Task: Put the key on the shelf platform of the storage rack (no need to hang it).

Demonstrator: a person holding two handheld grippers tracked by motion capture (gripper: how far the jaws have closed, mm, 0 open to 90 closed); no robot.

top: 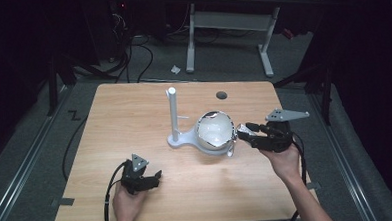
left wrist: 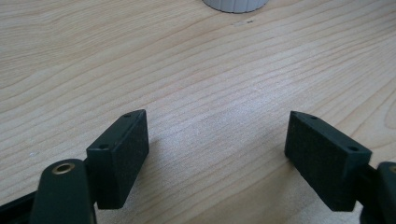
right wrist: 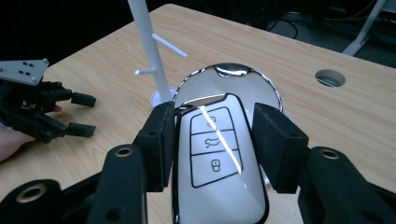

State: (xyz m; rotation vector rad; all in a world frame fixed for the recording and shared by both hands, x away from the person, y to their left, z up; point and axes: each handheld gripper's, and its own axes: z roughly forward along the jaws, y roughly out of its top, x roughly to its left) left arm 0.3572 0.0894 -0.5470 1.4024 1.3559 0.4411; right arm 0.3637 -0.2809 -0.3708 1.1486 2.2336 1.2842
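R gripper point(right wrist: 212, 140) is clamping a glossy white, chrome-edged car key fob point(right wrist: 217, 168) over the white bowl-shaped dish point(top: 215, 131) (beside a thin pegged stand point(top: 173, 114)). L gripper point(left wrist: 217, 154) is hovering wide open w/ nothing between, over grainy wood table point(top: 134, 118).

Bare table point(top: 134, 123) left and front, white stand point(top: 174, 116) and bowl point(top: 215, 132) blocking centre.

Your stand point(top: 174, 116) rises mid-bench point(top: 133, 103), its bowl point(top: 215, 131) just right of the post. Your right claw point(top: 241, 133) holds a car key point(right wrist: 215, 163) at the bowl's right rim; your left claw point(top: 156, 178) sits near the front edge.
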